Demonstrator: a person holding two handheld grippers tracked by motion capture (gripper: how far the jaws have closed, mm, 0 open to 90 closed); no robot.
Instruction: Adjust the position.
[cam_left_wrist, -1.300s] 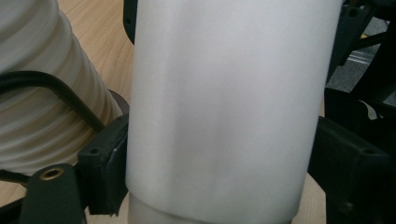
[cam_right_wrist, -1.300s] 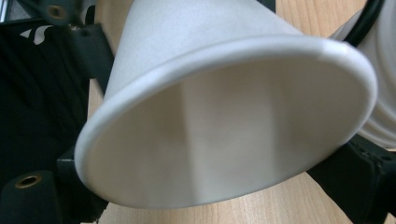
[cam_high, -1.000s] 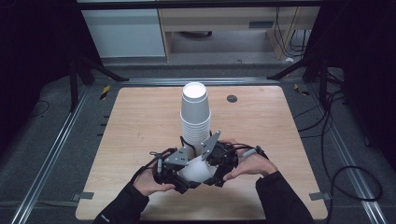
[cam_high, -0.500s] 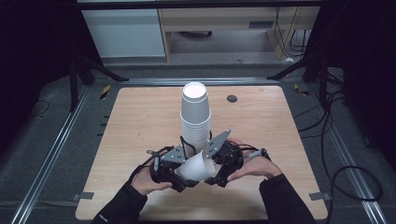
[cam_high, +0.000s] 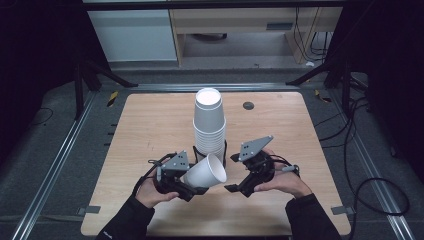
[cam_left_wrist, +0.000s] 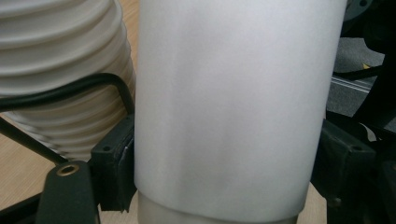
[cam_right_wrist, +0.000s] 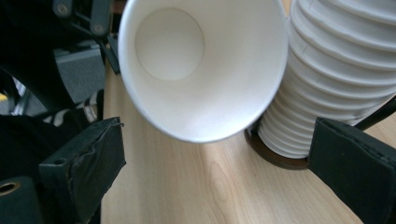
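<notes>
So at this point I had the single paper cup (cam_high: 205, 172) sitting sideways in my left gripper (cam_high: 192, 186), just in front of the cup stack (cam_high: 209, 125) and a bit to its left, mouth pointing toward my right hand. In the left gripper view the pads were pressed against both sides of the cup wall (cam_left_wrist: 233, 107), so that grip looked solid, with the ribbed rims of the stack (cam_left_wrist: 60, 74) right beside it. My right gripper (cam_high: 237, 189) sat just in front of the stack and off to its right, and its jaws had just been opening; they stood wide apart with nothing between them, the cup's open mouth (cam_right_wrist: 201, 65) hanging ahead of them over the table (cam_high: 150, 120). My read was that this was a handover that had just finished: right let go, left owned the cup. To do this bit well, I figured the right hand needed to back away clear of the rim so a jaw didn't clip it and twist the cup in the left grip. I also wouldn't squeeze harder with the left, since thin paper walls crumple easily. And the stack was close enough to the held cup that any swing toward it could knock the whole tower over.
</notes>
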